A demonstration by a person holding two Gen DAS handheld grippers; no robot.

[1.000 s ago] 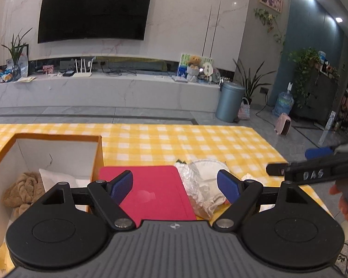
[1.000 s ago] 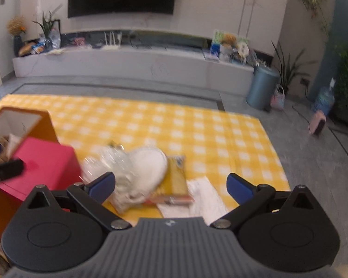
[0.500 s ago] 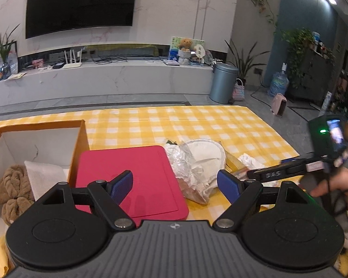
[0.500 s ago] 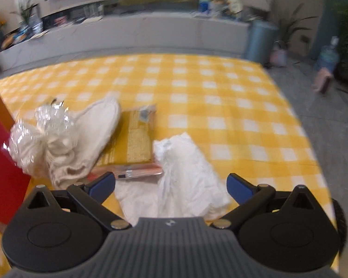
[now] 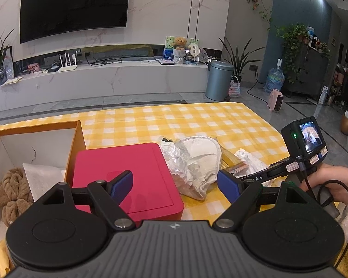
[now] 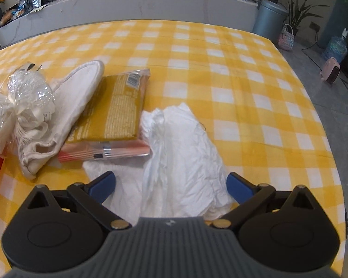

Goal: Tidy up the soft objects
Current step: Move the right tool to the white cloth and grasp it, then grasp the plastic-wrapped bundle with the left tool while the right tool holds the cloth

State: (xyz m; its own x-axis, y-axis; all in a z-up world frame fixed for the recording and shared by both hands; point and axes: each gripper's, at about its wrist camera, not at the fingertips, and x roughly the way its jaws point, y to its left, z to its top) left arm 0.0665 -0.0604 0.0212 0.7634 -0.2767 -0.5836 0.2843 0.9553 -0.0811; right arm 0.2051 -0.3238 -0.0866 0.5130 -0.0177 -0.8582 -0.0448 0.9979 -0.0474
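Now | right hand-held gripper [image 6: 170, 185] spread wide, low over white cloth [image 6: 181, 162] | left hand-held gripper [image 5: 175, 185] released, level

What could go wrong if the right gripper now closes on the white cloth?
The crumpled white cloth lies partly under the flat yellow packet, so lifting it may drag that packet along. The open right gripper straddles loose folds and may pinch only one layer, or catch the yellow checked tablecloth.
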